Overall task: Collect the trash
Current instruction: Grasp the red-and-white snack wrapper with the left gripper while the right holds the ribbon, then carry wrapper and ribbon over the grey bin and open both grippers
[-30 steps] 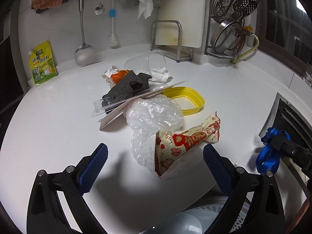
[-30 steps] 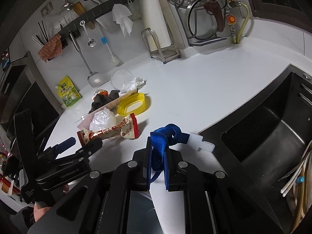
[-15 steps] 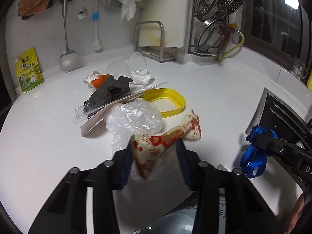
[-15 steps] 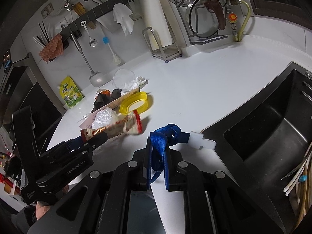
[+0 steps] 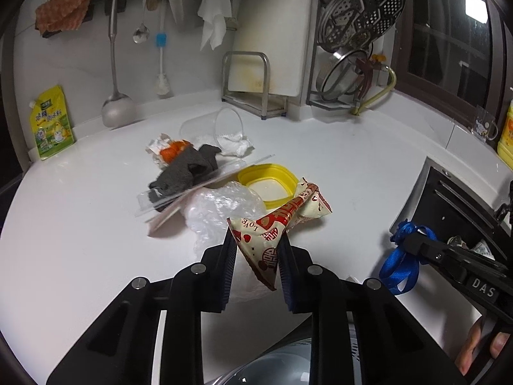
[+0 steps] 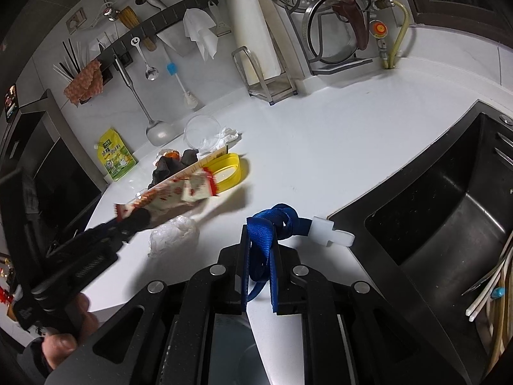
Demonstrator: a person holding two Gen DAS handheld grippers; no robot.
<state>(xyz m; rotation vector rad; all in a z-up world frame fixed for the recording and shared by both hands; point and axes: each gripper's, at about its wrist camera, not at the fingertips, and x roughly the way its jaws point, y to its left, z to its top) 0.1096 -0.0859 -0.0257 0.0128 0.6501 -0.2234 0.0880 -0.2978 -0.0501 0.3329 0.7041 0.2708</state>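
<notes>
My left gripper (image 5: 256, 247) is shut on a red-and-white snack wrapper (image 5: 279, 221) and holds it lifted off the white counter (image 5: 80, 240); the wrapper also shows in the right wrist view (image 6: 179, 192). My right gripper (image 6: 259, 243) is shut on a blue strap (image 6: 266, 227) with a white plastic clip (image 6: 330, 235). On the counter lie a clear crumpled bag (image 5: 221, 208), a yellow lid (image 5: 267, 181), a grey cloth (image 5: 186, 170), a clear plastic sheet (image 5: 192, 189), orange scrap (image 5: 173, 150), tissue (image 5: 234, 144) and a clear cup (image 5: 221, 125).
A black sink (image 6: 449, 208) lies to the right with utensils in it. A green-yellow pouch (image 5: 49, 122), a ladle (image 5: 115, 109), a cutting board rack (image 5: 256, 83) and a pot lid rack (image 5: 349, 73) stand along the back wall. A grey bin rim (image 5: 272, 369) shows below my left gripper.
My left gripper closed on the snack wrapper and lifted it off the counter. The right gripper kept its hold on the blue strap.
</notes>
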